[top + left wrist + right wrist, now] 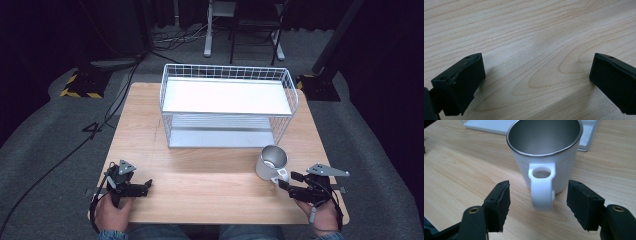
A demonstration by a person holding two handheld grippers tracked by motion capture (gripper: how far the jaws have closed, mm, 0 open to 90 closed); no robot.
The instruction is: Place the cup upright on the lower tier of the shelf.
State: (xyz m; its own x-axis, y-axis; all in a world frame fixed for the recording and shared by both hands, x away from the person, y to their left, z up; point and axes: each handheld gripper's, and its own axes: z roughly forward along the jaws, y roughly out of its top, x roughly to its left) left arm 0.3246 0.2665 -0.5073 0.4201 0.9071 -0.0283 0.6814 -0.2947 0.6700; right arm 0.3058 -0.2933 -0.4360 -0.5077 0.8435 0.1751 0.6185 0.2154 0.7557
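From the high view, the work looks barely begun. The white mug (270, 163) stands upright on the bench (200, 185), just in front of the right front corner of the wire shelf rack (227, 102), with its handle turned toward the person. The right claw (286, 181) lies low at the handle, near the bench's right edge and close to the front edge; whether it touches the handle cannot be told here. The left claw (148, 186) rests near the front left of the bench, well apart from the mug and rack. A broad strip of bare wood runs between the two hands and in front of the rack, so there is room to move sideways; the rack's wire frame stands close behind the mug.

In the left gripper view, the left claw (536, 75) is spread wide over bare wood grain, with nothing between its jaws.

In the right gripper view, the right claw (538, 202) is spread, one jaw on each side of the mug's (546, 157) white handle (542, 188), with a clear gap on both sides, so nothing is pinched yet. The mug is empty, its steel inside bare. Closing on the handle and lifting appear still to come. The rack's base (587, 135) lies close behind the mug, leaving little room to push forward.
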